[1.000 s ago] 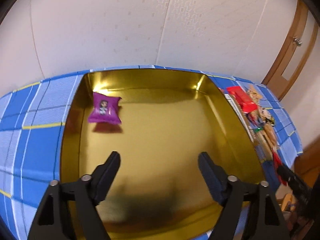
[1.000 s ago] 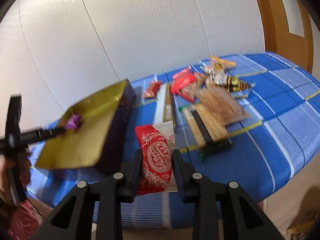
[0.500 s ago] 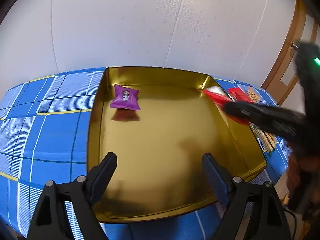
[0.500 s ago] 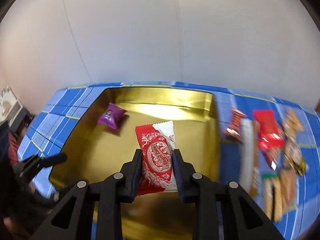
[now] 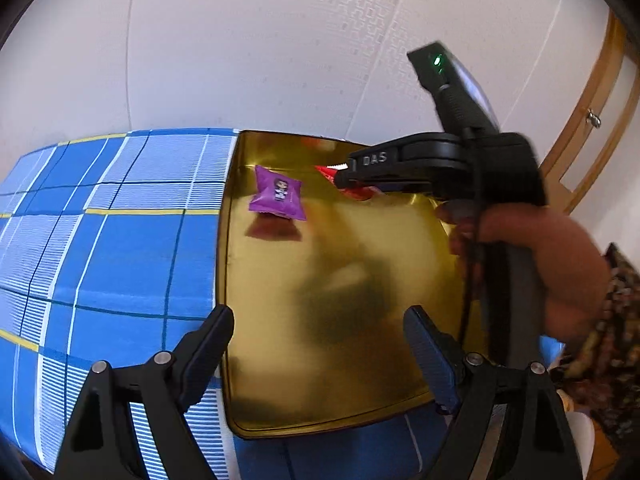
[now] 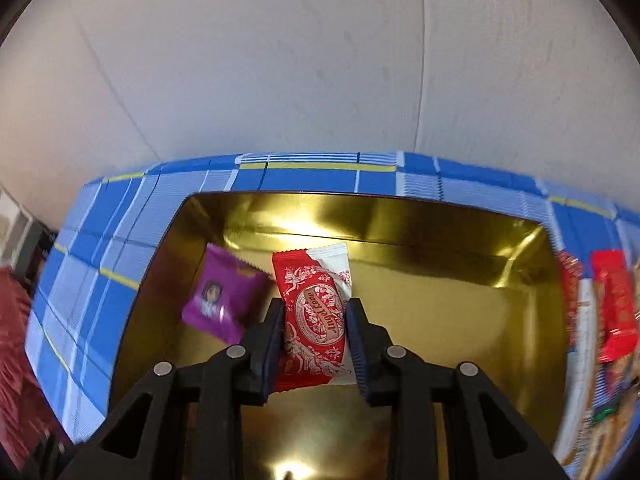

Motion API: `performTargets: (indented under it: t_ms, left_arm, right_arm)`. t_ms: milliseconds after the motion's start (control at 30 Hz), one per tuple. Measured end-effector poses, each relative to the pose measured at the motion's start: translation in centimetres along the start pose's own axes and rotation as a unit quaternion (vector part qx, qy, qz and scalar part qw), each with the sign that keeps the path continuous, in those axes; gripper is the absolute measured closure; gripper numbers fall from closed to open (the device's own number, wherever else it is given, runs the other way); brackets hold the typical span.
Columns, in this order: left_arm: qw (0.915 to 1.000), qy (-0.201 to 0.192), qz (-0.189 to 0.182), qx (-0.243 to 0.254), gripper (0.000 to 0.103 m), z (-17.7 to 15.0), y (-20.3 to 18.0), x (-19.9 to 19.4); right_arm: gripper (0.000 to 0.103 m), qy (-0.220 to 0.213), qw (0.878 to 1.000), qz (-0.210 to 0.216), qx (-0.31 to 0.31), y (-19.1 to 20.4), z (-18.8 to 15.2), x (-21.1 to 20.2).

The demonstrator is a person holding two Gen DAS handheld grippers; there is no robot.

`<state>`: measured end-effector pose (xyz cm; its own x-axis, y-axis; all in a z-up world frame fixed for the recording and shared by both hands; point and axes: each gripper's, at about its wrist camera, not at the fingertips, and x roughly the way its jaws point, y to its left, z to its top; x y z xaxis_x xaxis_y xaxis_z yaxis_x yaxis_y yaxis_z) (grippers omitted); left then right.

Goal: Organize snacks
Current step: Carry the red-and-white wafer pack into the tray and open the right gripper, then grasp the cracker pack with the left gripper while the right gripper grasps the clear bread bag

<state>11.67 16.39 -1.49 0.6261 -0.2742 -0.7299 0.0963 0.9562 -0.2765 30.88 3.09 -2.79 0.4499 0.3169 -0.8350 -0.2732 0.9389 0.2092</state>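
Red snack packet (image 6: pixel 316 316) pinched in right gripper (image 6: pixel 315 340) over gold tin (image 6: pixel 460 312), left gripper (image 5: pixel 320 344) spread

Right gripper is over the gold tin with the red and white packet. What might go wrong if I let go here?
1. The red and white snack packet, clamped in the right gripper, sits close beside the purple candy packet; on release it may land overlapping it.
2. It appears held above the gold tin's floor, so it could slide on the shiny metal.
3. The open left gripper hovers near the tin's front-left rim; the hands might collide on withdrawal.
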Motion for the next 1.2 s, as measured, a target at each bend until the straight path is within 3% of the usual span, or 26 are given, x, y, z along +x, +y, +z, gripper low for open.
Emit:
performTargets:
  t_ms: [167,367,533,667,833,1067,1200]
  left_arm:
    - [1.0000,-0.003,0.005,-0.001,0.016,0.2,-0.2,-0.3]
    - [1.0000,-0.002,-0.001,-0.005,0.015,0.1,-0.6,-0.2]
    - [0.9999,-0.001,-0.011,0.007,0.015,-0.4,-2.2,-0.2]
    - [0.9988,0.004,-0.048,0.009,0.015,-0.8,-3.6,-0.2]
    - [0.9976,0.009,-0.055,0.040,0.015,-1.5,-6.5,-0.3]
    - [0.9943,0.030,-0.069,0.076,0.015,-3.0,-10.1,0.2]
    - [0.9924,0.043,-0.070,0.092,0.014,-3.5,-12.1,0.8]
  right_arm:
    - [0.063,-0.009,0.999,0.009,0.034,-0.3,0.4,0.5]
    - [0.063,-0.046,0.998,0.021,0.037,-1.9,-1.5,-3.1]
    - [0.063,-0.083,0.996,0.002,0.022,-3.5,-3.8,-7.1]
    - [0.063,-0.110,0.993,-0.010,0.028,-5.6,-6.0,-10.4]
    - [0.062,-0.142,0.989,-0.047,0.021,-8.0,-9.3,-13.4]
    - [0.062,-0.152,0.985,-0.075,0.022,-11.9,-14.3,-15.4]
    - [0.062,-0.171,0.978,-0.099,0.059,-15.4,-17.2,-16.9]
